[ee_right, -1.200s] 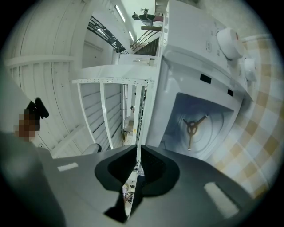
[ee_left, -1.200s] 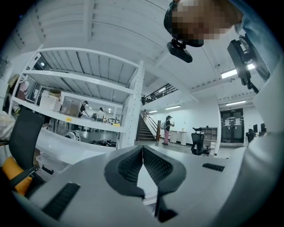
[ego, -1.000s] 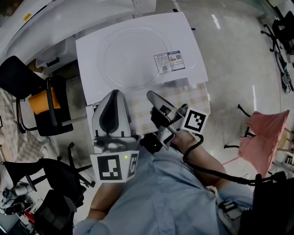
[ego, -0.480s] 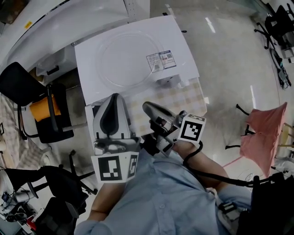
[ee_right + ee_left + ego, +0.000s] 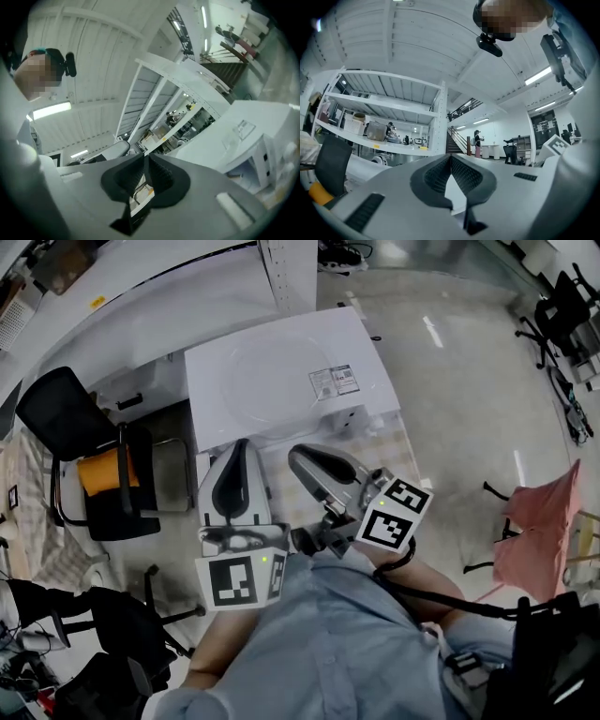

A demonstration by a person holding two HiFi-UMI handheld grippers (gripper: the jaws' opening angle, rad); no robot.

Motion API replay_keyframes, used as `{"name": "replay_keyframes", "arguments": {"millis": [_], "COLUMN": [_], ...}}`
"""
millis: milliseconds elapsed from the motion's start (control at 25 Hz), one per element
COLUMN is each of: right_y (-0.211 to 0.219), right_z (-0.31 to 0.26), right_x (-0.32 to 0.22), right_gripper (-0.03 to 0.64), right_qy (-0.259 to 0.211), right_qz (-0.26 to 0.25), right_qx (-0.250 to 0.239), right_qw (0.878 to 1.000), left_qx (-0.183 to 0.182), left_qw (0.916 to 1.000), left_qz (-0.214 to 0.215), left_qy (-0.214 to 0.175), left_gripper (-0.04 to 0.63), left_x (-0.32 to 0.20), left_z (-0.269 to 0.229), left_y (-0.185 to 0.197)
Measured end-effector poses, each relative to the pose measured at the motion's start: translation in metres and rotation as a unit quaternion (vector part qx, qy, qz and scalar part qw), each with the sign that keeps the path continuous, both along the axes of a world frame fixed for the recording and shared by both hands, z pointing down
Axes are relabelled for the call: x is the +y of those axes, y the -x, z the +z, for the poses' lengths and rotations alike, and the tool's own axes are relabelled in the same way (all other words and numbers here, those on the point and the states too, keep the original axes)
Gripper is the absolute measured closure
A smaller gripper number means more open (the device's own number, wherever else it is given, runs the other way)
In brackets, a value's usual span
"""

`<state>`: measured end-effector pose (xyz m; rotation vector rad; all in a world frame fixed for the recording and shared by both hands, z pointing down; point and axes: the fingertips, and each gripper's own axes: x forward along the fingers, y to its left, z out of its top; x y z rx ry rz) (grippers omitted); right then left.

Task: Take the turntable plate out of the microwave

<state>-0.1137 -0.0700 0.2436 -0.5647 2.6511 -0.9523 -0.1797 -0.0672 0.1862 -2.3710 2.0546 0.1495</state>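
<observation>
Now holding the left hand-held gripper [image 5: 451,159] and right hand-held gripper [image 5: 144,158] shut and empty, close to the body. Likely resting them, with the clear turntable plate [image 5: 274,376] seeming to lie on top of the microwave [image 5: 366,352], already out.

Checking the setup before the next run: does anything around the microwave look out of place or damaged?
One thing stands out: the clear glass turntable plate lies flat on top of the white microwave, beside the label, not inside. It is hard to see against the white top. No spill or breakage shows.
</observation>
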Motion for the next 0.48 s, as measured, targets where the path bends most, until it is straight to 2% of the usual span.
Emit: {"name": "replay_keyframes", "arguments": {"millis": [120, 280, 360, 480], "right_y": [0.004, 0.014, 0.016, 0.014], "right_z": [-0.022, -0.038, -0.041, -0.042], "right_x": [-0.008, -0.012, -0.014, -0.015], "right_gripper": [0.584, 0.584, 0.586, 0.614], "right_qy": [-0.072, -0.149, -0.170, -0.178], "right_qz": [0.026, 0.051, 0.063, 0.084], "right_qx": [0.043, 0.096, 0.120, 0.135], "right_qw": [0.996, 0.983, 0.976, 0.971], "left_qx": [-0.008, -0.016, -0.020, -0.023], "left_qw": [0.9999, 0.9998, 0.9997, 0.9995], "left_qz": [-0.009, -0.015, -0.017, -0.022], "left_qy": [-0.006, -0.003, -0.004, -0.007], "left_gripper": [0.586, 0.588, 0.586, 0.587], "left_x": [0.001, 0.005, 0.006, 0.006], "left_z": [-0.009, -0.010, -0.011, -0.012], "left_y": [0.004, 0.007, 0.007, 0.009]}}
